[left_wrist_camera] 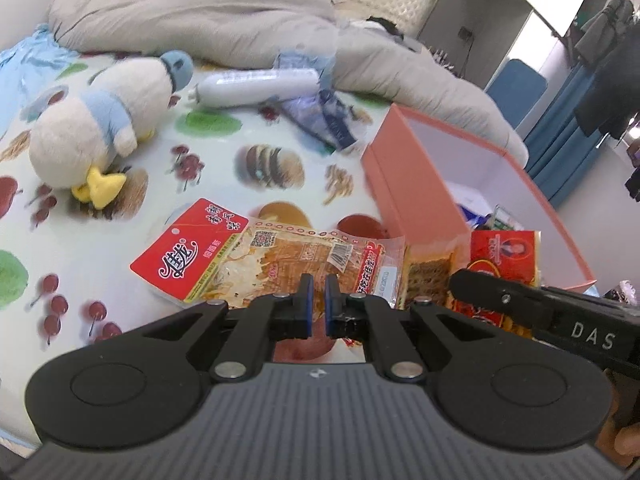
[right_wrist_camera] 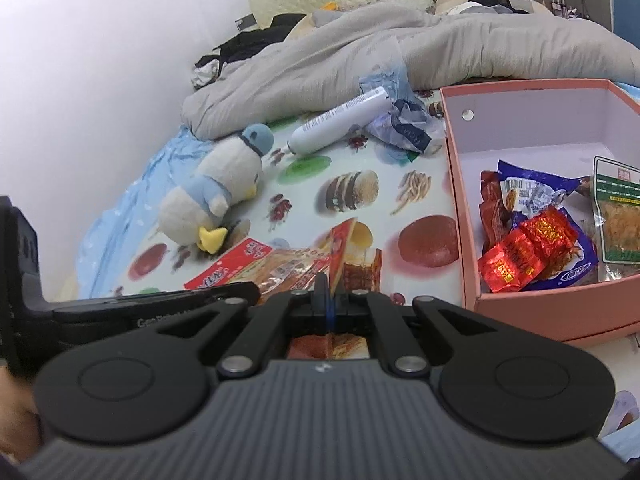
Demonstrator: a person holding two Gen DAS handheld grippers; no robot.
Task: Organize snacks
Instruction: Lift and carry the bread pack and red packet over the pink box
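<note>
My right gripper (right_wrist_camera: 328,286) is shut on the edge of a red and clear snack packet (right_wrist_camera: 352,256) and holds it upright just left of the pink box (right_wrist_camera: 468,216). The same packet (left_wrist_camera: 502,258) shows in the left wrist view with the right gripper's finger across it. My left gripper (left_wrist_camera: 319,282) is nearly shut with a narrow gap, empty, over a large red and clear snack bag (left_wrist_camera: 256,264) lying flat on the bed. That bag also shows in the right wrist view (right_wrist_camera: 256,266). The box holds several snack packets (right_wrist_camera: 532,252).
A plush penguin (left_wrist_camera: 96,128) lies at the left, a white bottle (left_wrist_camera: 256,88) and a crumpled blue wrapper (left_wrist_camera: 320,116) behind. A grey duvet (left_wrist_camera: 208,16) fills the back. The food-print sheet (left_wrist_camera: 120,280) covers the bed. The plush also shows in the right wrist view (right_wrist_camera: 216,188).
</note>
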